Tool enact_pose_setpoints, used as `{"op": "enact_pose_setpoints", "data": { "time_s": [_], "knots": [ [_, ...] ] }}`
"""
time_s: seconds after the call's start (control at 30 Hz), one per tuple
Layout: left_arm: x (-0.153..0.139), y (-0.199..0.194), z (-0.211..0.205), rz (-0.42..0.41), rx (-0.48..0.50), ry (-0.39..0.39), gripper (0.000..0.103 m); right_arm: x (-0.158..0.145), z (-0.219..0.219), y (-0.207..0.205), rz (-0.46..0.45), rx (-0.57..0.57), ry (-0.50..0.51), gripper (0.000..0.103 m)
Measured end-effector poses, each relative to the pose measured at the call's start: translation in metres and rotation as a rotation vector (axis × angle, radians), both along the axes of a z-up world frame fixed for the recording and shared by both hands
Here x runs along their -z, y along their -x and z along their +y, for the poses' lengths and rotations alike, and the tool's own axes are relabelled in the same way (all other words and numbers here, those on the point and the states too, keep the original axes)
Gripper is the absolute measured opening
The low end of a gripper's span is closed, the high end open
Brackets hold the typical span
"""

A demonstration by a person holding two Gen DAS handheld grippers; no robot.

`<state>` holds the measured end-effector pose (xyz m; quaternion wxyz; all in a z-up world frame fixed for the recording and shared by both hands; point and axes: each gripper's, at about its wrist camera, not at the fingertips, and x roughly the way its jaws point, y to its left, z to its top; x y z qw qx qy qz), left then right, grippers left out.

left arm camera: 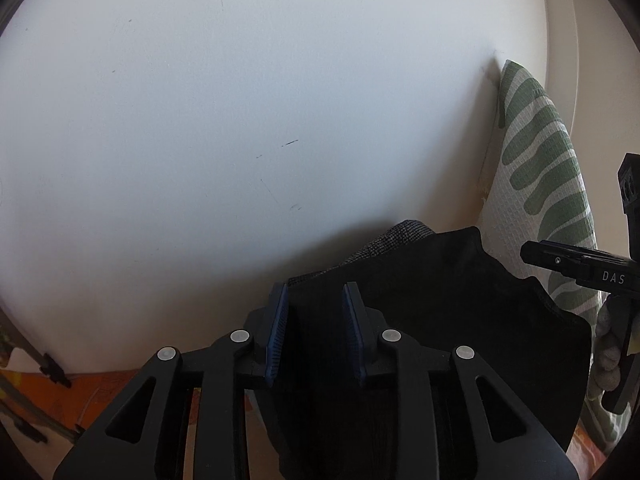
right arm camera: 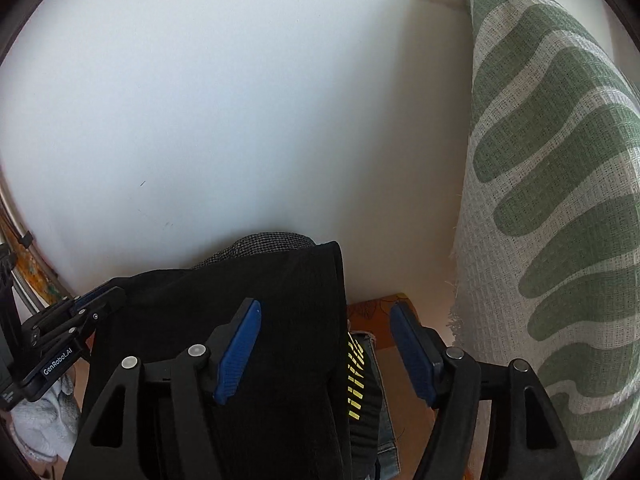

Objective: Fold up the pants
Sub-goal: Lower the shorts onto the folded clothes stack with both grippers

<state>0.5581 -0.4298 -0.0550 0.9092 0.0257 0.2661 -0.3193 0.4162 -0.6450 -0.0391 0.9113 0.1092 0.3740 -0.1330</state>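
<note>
A: Pants (left arm camera: 460,300), black, lie folded at the foot of the white wall (left arm camera: 240,120) in the left wrist view. The left hand-held gripper (left arm camera: 316,332) has its blue pads slightly apart over the cloth, not pressing it.

B: And beside them?

A: A green-patterned pillow (left arm camera: 536,176) leans to the right.

B: The right wrist view?

A: The right hand-held gripper (right arm camera: 324,352) stands wide apart across the pants' right edge, gripping nothing. Yellow marks (right arm camera: 356,376) show on a garment underneath.
</note>
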Motion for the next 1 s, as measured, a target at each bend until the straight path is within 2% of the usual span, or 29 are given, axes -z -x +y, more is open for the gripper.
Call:
{"op": "enact_pose_setpoints", "data": {
  "time_s": [0.03, 0.13, 0.2, 0.27, 0.33, 0.4, 0.47, 0.57, 0.67, 0.77, 0.9, 1.0],
  "knots": [
    [-0.003, -0.001, 0.004, 0.003, -0.003, 0.003, 0.026, -0.004, -0.004, 0.006, -0.013, 0.014, -0.007, 0.076],
    [-0.011, 0.002, 0.013, 0.003, 0.002, 0.008, 0.027, -0.012, -0.011, 0.036, -0.057, 0.035, -0.066, 0.077],
    [-0.015, 0.012, 0.026, -0.002, 0.022, 0.018, 0.038, -0.012, -0.011, 0.057, -0.075, 0.044, -0.090, 0.077],
    [-0.020, 0.026, 0.034, -0.007, 0.060, 0.031, 0.044, -0.008, -0.009, 0.075, -0.086, 0.039, -0.119, 0.077],
    [-0.025, 0.046, 0.040, -0.008, 0.118, 0.047, 0.044, 0.000, -0.006, 0.095, -0.093, 0.040, -0.158, 0.077],
    [-0.028, 0.071, 0.037, -0.033, 0.183, 0.017, 0.052, 0.011, -0.005, 0.111, -0.095, 0.053, -0.209, 0.077],
    [-0.029, 0.099, 0.028, -0.077, 0.269, -0.045, 0.055, 0.022, -0.007, 0.120, -0.101, 0.049, -0.293, 0.075],
    [-0.022, 0.135, 0.004, -0.112, 0.377, -0.143, 0.056, 0.037, -0.008, 0.118, -0.090, 0.046, -0.352, 0.068],
    [-0.012, 0.155, -0.016, -0.111, 0.440, -0.197, 0.056, 0.044, -0.002, 0.103, -0.074, 0.021, -0.381, 0.064],
    [-0.004, 0.157, -0.034, -0.105, 0.453, -0.235, 0.056, 0.047, 0.002, 0.091, -0.077, -0.010, -0.450, 0.045],
    [-0.002, 0.155, -0.045, -0.118, 0.448, -0.259, 0.056, 0.022, 0.008, 0.078, -0.125, -0.074, -0.487, 0.044],
    [-0.002, 0.155, -0.044, -0.141, 0.429, -0.269, 0.056, -0.007, 0.018, 0.079, -0.177, -0.106, -0.454, 0.044]
  ]
}}
